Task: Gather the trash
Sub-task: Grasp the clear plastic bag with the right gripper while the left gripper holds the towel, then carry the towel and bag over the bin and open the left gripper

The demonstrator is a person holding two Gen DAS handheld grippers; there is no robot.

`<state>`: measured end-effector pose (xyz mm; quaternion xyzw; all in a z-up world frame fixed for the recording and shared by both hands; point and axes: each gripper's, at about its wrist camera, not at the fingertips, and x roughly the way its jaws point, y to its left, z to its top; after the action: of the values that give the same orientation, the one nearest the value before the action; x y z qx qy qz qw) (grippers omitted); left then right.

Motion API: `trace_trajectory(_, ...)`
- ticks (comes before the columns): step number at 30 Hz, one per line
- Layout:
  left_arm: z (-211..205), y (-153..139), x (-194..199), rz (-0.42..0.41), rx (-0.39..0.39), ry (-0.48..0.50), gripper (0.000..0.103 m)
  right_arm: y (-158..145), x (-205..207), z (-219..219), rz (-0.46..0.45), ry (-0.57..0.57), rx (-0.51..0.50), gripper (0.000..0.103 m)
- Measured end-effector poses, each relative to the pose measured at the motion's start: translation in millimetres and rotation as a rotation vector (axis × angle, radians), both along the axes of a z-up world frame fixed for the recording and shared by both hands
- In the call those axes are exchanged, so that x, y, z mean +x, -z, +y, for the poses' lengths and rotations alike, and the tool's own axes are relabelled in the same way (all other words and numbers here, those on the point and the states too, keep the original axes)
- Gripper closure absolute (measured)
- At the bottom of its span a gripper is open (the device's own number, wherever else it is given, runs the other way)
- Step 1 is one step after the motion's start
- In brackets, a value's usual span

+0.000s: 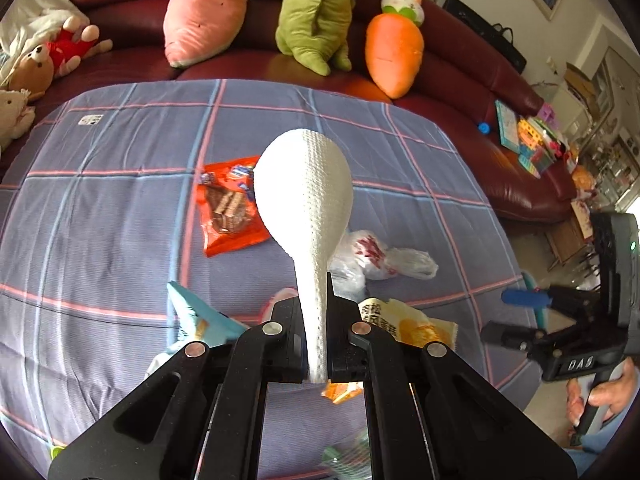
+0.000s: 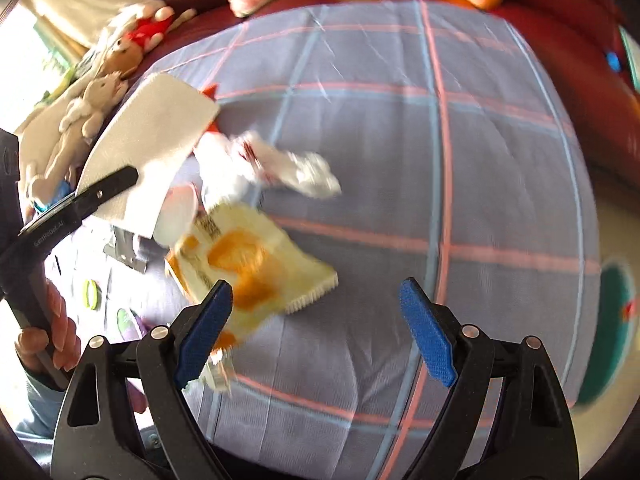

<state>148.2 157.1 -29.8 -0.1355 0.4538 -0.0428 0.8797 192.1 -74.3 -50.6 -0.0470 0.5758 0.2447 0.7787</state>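
Note:
My left gripper point(image 1: 316, 320) is shut on a white paper towel point(image 1: 308, 200) and holds it above the plaid cloth; the towel also shows in the right wrist view point(image 2: 148, 148). On the cloth lie an orange snack wrapper point(image 1: 228, 208), a crumpled clear plastic bag point(image 1: 376, 256), a yellow wrapper point(image 1: 412, 324) and a light blue wrapper point(image 1: 200, 316). My right gripper point(image 2: 316, 312) is open, with blue pads point(image 2: 428, 332), just above the cloth next to the yellow wrapper point(image 2: 248, 268). The plastic bag point(image 2: 272, 164) lies beyond it. The right gripper also shows at the left view's right edge point(image 1: 520, 316).
A dark red sofa point(image 1: 460, 80) curves behind the table with plush toys: pink carrot point(image 1: 204, 12), green one point(image 1: 316, 16), orange carrot point(image 1: 394, 48), teddy bear point(image 1: 40, 60). Books and toys point(image 1: 532, 140) lie on the sofa's right. Small stickers point(image 2: 90, 294) lie on the cloth.

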Motion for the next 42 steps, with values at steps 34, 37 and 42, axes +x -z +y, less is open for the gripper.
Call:
trace_trajectory(34,-30,-19,25,-0.035,-0.044,0.046,0.098,-4,52,-9,-0.067,0.048,0.116,0.069)
trace_trajectory(37,-60,-22,25,-0.037,-0.054,0.091,0.098,-14,39,-47,-0.085,0.115,0.131,0.069)
trace_trajectory(42,-116,-22,25,-0.028,-0.06,0.183,0.098,-25,15,-120,-0.116,0.24,0.155,0.069)
